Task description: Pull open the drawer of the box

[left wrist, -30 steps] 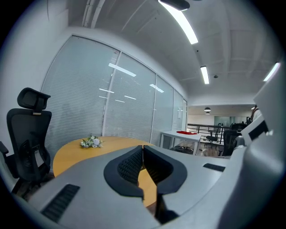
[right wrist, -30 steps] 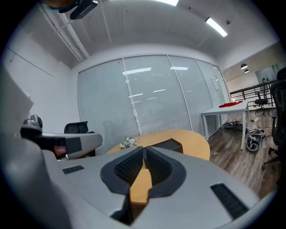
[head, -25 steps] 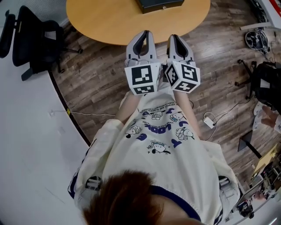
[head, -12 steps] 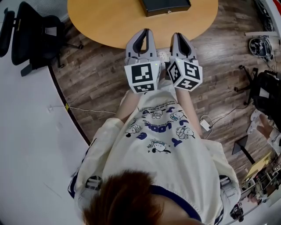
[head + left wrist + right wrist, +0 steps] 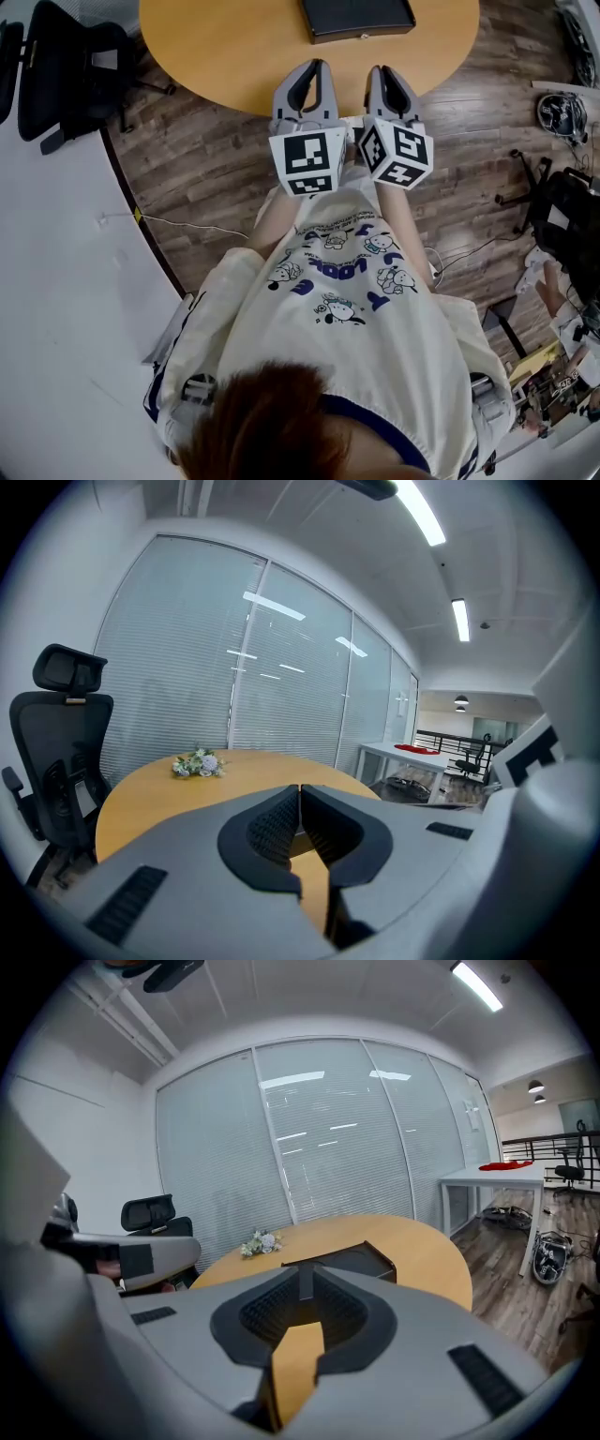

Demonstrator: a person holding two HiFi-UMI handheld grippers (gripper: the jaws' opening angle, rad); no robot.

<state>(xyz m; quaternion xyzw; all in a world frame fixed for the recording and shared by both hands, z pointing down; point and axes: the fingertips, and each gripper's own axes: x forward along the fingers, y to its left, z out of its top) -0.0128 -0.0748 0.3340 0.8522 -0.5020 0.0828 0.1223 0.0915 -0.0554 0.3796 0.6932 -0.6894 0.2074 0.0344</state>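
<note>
A black box [image 5: 357,18] lies on the round wooden table [image 5: 234,47], its front face with a small knob turned toward me and the drawer closed. In the right gripper view the box [image 5: 354,1258] sits just beyond the jaw tips. My left gripper [image 5: 313,69] and right gripper [image 5: 379,75] are held side by side at the table's near edge, short of the box. Both are shut with nothing between the jaws. The left gripper [image 5: 300,787] points over the tabletop to the left of the box, and the right gripper [image 5: 305,1269] points at it.
A small bunch of flowers [image 5: 197,763] lies on the far side of the table. A black office chair [image 5: 70,70] stands to the left of the table. Cables, a white adapter [image 5: 433,262] and other gear lie on the wood floor at the right.
The table and box have slid further into the head view and the grippers sit a little higher in it. Both grippers stayed shut.
</note>
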